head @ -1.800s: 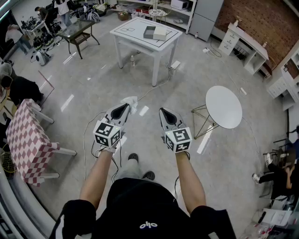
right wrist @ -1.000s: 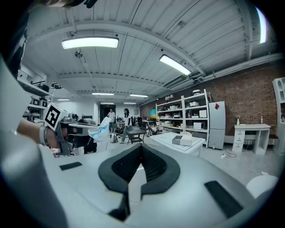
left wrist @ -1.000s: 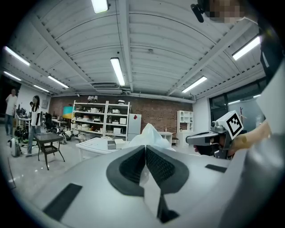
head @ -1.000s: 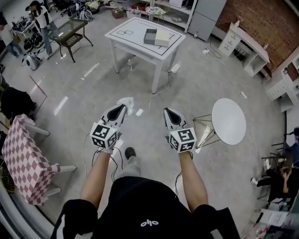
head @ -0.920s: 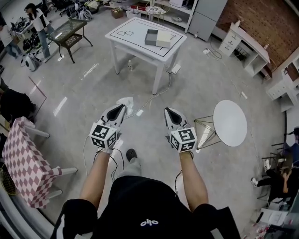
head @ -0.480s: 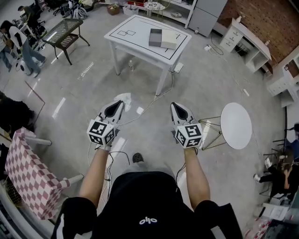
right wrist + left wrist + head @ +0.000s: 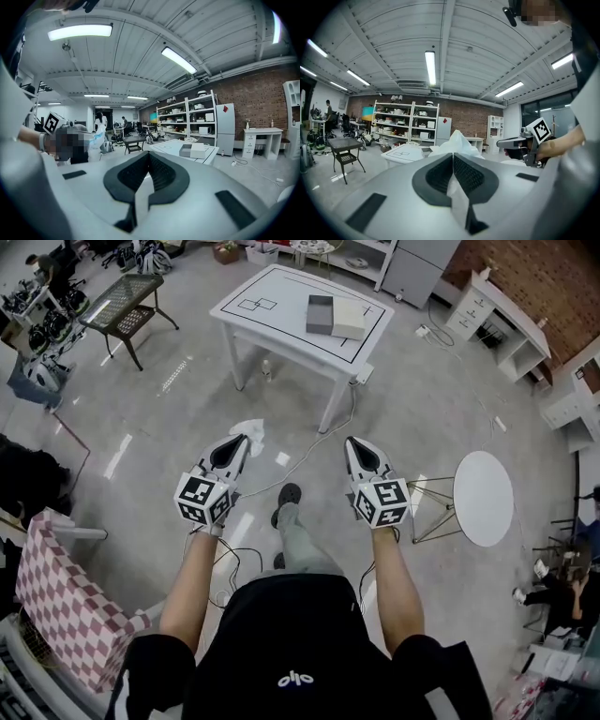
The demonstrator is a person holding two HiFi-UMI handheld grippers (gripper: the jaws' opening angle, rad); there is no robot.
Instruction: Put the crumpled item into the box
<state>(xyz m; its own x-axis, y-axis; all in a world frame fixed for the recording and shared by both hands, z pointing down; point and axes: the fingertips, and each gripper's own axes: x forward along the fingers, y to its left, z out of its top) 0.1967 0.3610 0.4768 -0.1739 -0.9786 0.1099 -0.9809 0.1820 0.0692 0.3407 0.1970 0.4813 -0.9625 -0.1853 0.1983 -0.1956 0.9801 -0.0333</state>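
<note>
Jutting from left tool [image 7: 240, 440]: crumpled item [image 7: 250, 430]

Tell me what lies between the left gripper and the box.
Head view: from the left gripper, shut on the crumpled item, grey floor, then the white table's near edge.

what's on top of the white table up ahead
On the white table a grey box sits right beside a pale box or lid, next to black outlines marked on the top. What is inside the grey box, and the tabletop under both, cannot be seen.
</note>
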